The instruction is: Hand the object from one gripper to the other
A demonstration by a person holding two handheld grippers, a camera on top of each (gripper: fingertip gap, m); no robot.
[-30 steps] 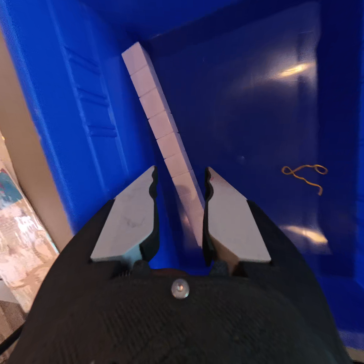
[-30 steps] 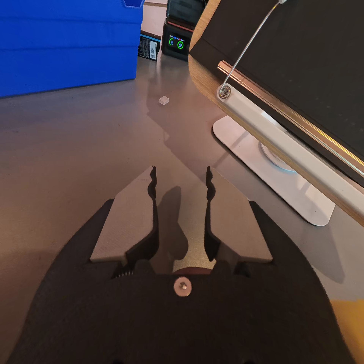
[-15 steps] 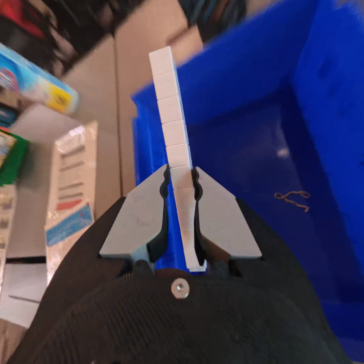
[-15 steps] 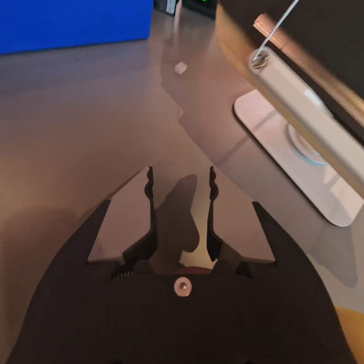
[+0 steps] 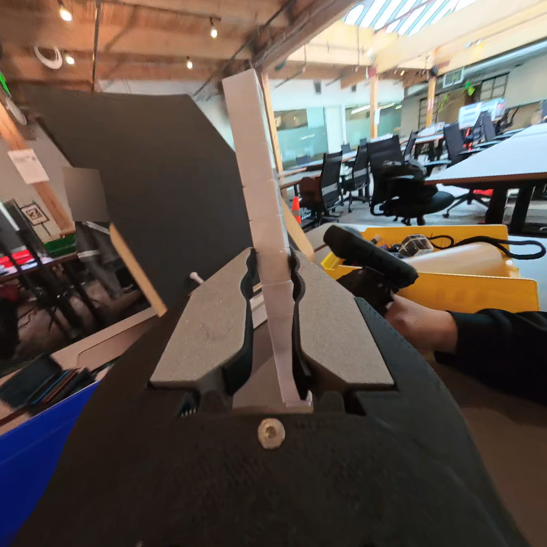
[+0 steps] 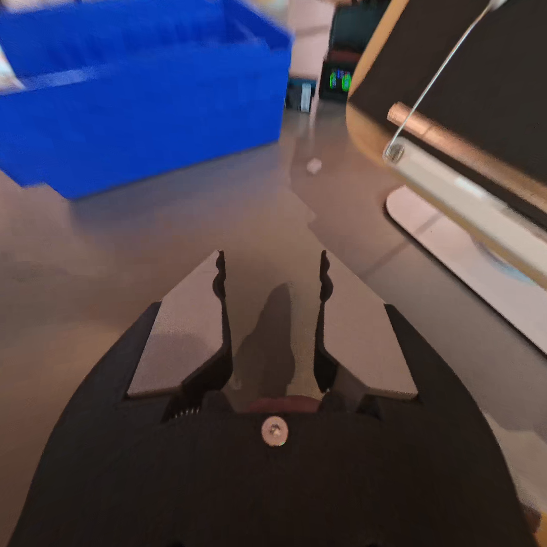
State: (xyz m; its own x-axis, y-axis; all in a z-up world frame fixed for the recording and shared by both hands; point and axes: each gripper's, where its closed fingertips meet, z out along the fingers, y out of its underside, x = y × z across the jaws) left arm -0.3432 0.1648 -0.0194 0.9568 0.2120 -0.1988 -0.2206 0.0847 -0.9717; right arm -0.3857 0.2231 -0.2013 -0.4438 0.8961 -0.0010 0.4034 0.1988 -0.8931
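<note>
- Left gripper (image 5: 272, 260): black textured body, two flat grey wedge fingers (image 5: 207, 328) with wavy black inner edges, one silver screw (image 5: 271, 433) (centred below the fingers).
- Right gripper (image 6: 271, 254): same build.
- Black sleeve (image 5: 500, 340).

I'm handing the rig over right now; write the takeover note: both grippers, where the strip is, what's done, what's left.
Left gripper: shut on the white segmented strip, which stands up out past the fingertips, clear of the blue bin.
Right gripper: open and empty, low over the grey table.
Done: strip picked up.
Left: bring the grippers together, close the right one on the strip's free upper end, then open the left.
</note>
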